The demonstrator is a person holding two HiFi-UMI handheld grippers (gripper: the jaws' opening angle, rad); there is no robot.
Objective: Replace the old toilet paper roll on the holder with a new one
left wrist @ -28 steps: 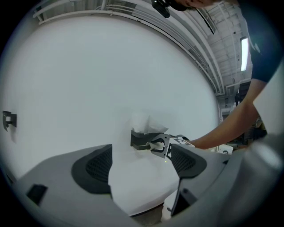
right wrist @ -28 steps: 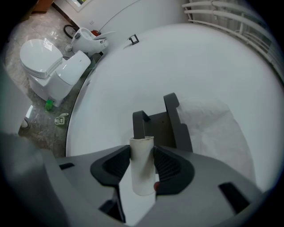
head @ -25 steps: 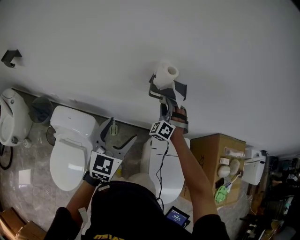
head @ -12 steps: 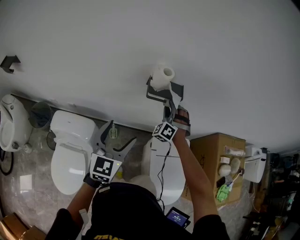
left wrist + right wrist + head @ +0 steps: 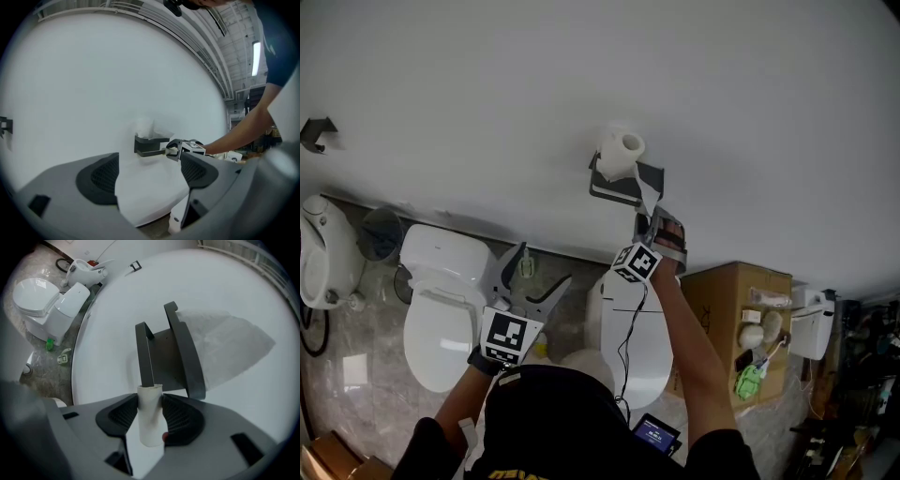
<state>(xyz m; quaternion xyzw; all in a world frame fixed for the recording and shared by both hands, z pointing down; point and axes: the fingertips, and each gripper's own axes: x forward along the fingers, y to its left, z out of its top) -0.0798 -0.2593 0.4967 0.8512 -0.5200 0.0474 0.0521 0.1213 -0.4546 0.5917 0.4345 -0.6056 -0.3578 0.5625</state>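
Grey left gripper is open: pads apart, nothing between them. It sits well back, with the holder ahead of it and off to its right.

New roll rests on top of the holder, above and ahead of the right gripper. That gripper is clamped on the old cardboard core.

Key relation as we read it: the core's long axis runs along the gripper's own pointing line. It lines up with the holder bar straight ahead, bar tip at the core's far end. Right hand is much the nearer. We judge a straight pull back along that axis clears it.

Can't tell if the core end overlaps the bar tip or sits just off it. The core's near end is cut off by the gripper body. The new roll is only a pale blur in the left gripper view.
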